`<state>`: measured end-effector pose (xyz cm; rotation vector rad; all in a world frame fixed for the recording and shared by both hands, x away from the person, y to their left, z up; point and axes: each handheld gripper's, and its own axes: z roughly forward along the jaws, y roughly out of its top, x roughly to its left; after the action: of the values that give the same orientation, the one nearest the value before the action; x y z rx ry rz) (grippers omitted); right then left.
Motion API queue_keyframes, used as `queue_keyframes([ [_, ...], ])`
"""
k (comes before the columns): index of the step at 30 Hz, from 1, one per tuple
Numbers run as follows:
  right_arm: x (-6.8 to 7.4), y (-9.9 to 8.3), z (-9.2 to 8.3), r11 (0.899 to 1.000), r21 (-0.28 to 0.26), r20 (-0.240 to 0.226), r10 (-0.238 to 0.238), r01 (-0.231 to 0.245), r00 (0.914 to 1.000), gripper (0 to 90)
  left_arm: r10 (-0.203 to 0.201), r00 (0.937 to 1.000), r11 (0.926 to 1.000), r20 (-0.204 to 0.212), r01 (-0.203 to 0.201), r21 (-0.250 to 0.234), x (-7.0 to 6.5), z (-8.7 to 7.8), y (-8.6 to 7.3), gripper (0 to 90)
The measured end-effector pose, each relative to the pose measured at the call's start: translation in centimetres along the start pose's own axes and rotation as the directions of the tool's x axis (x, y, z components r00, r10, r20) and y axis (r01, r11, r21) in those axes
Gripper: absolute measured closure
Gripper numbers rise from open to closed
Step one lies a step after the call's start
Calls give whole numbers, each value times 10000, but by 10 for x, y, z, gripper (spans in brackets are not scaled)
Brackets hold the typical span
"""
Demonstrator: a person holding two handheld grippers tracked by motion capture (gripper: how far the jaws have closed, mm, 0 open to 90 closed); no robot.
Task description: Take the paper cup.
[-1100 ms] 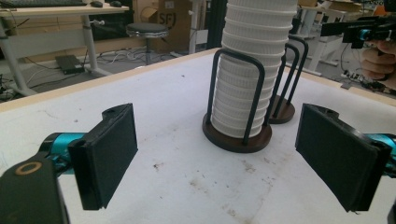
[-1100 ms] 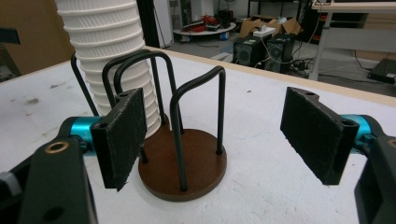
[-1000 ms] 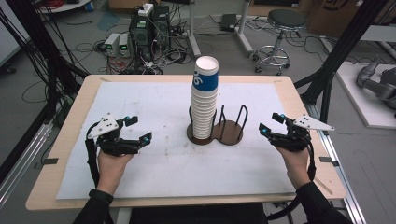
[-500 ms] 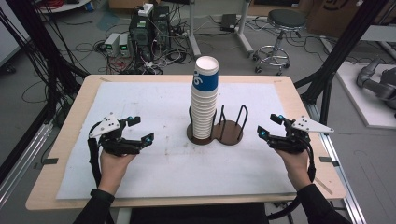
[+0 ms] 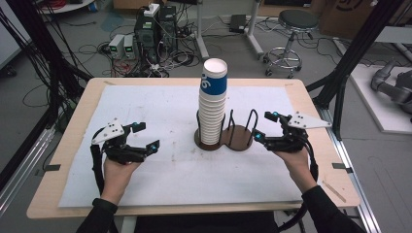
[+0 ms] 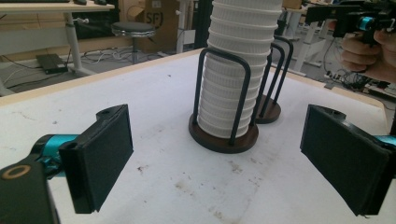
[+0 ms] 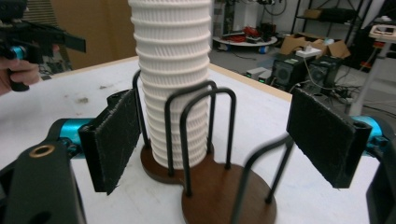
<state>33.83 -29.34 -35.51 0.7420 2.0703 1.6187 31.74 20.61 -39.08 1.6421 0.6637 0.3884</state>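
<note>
High view shows you seated at the table (image 5: pixel 73 194), a white sheet (image 5: pixel 160 111) covering most of its top, with your left hand-held gripper (image 5: pixel 142 137) low over the sheet on the left side and your right hand-held gripper (image 5: pixel 265 127) on the right, close to the cup holder (image 5: pixel 239 141). That holder is a dark wooden base of two joined round bays with black wire hoops rising from it; it sits near the middle of the sheet. Your stack of paper cups (image 5: pixel 213 104) stands upright in the left bay, reaching well above the hoops, and the topmost cup carries a blue band. The right bay beside it holds no cups. Left gripper view looks across the sheet at the stack (image 6: pixel 238 70) inside its hoops, with both black jaws spread wide and nothing between the pads; they have just been opening a little further. Farther off at the top right you see your other hand holding its gripper. Right gripper view puts the holder (image 7: pixel 219 196) just ahead of your right hand-held gripper (image 7: pixel 224 140): its jaws stand wide apart, having just been opening, and the hoops and the ribbed white stack (image 7: pixel 173 79) appear between them, though the pads press on neither. Neither gripper touches the cups.
</note>
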Motion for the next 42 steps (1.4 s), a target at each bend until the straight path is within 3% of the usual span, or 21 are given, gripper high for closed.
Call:
queue_keyframes([
  [4, 3, 11, 16, 9999, -93, -129, -145, 143, 9998, 172, -16, 10000, 10000, 40, 16, 25, 0, 1, 0, 93],
  [7, 6, 21, 34, 9998, 136, -375, -157, 162, 9992, 170, -20, 10000, 10000, 66, 20, 57, 0, 2, 0, 93],
  [17, 12, 37, 66, 9987, 419, -776, -252, 285, 9967, 151, -48, 9998, 9999, 174, 46, 126, 0, 2, -1, 93],
  [42, 11, 55, 107, 9988, 485, -1288, 111, -49, 9916, 138, -53, 9993, 9998, 364, 45, 218, -1, 4, -1, 93],
])
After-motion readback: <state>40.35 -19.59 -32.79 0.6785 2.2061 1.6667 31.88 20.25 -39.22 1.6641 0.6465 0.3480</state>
